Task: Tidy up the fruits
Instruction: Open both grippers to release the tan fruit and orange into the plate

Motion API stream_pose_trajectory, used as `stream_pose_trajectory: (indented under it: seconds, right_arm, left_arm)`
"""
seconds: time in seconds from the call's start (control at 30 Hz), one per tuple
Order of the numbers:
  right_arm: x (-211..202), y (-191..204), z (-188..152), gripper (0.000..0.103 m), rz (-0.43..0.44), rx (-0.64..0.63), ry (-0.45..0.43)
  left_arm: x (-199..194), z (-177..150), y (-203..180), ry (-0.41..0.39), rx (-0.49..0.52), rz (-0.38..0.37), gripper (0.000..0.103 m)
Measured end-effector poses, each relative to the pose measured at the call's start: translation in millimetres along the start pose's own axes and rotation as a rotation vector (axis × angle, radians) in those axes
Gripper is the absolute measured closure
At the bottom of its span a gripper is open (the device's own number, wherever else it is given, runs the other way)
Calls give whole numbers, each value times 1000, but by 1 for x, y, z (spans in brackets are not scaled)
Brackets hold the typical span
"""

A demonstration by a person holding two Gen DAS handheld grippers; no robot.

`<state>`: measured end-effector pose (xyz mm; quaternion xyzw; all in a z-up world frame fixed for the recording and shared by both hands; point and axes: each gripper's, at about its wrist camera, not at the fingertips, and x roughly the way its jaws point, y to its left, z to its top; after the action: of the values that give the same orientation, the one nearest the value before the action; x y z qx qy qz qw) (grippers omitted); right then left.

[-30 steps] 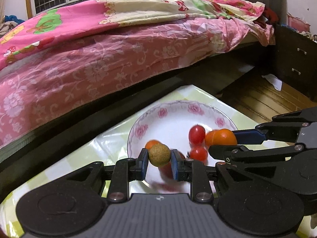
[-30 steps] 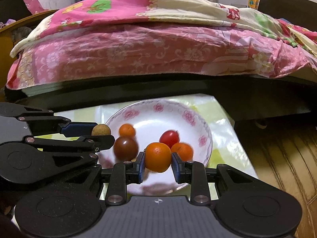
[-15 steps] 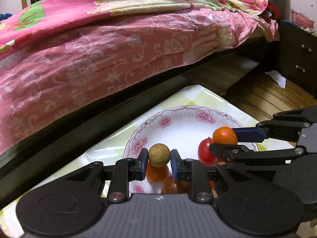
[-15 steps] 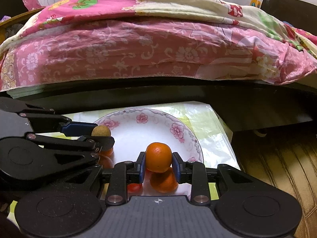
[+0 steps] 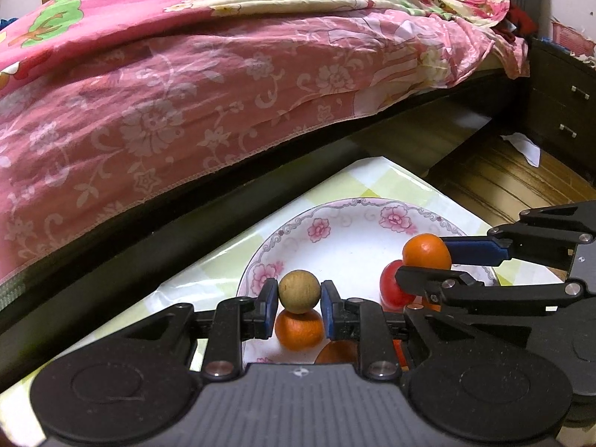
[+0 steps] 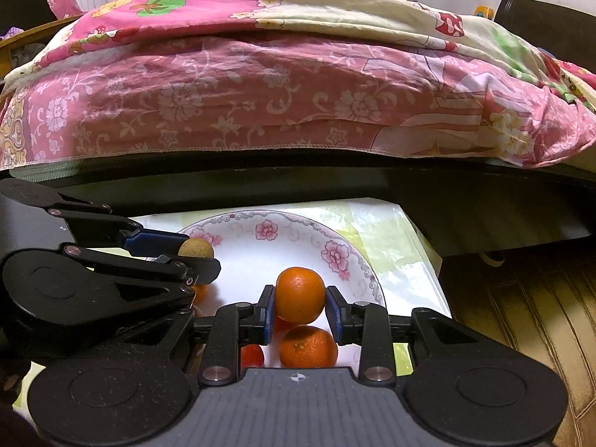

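While your left gripper (image 5: pixel 299 294) clamps the tan longan (image 5: pixel 299 291) mid-frame, your right gripper (image 6: pixel 300 303) fingers are opening around the orange (image 6: pixel 300 295), both above the floral plate (image 6: pixel 346 246).

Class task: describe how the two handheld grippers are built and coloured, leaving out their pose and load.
The left gripper and right gripper match: matte black linkage arms with silver rivets, blue finger pads, two round black discs on a ribbed grey base with a small crosshair mark. No cables or sleeves show.
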<state>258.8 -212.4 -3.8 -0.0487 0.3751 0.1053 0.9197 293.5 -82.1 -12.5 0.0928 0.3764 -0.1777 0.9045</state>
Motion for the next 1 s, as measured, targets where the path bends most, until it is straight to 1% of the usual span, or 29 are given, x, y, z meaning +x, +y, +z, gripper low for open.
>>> stream_pose_trajectory:
  seconds: [0.23,0.43,0.6,0.87,0.97,1.0]
  right_arm:
    - [-1,-1,-1,75,-3,11,-2]
    - [-2,-3,0,74,-5,21,-6]
    - [-8,-4,0,70,2,38,-15]
    - [-18,2,2,69,36,54,-33]
    - [-21,1,2,64,40,65,-37]
    - [-21,1,2,63,38,69,-37]
  left_arm:
    - [3,0,0,10,-1,4,70]
    - [2,0,-1,2,0,10,68]
    - [-6,-1,1,-8,-9,17,66]
    - [-20,-4,8,-23,-22,36,65]
    - [-25,-6,11,-24,-30,37,64]
    - [-26,-7,11,-24,-32,38,64]
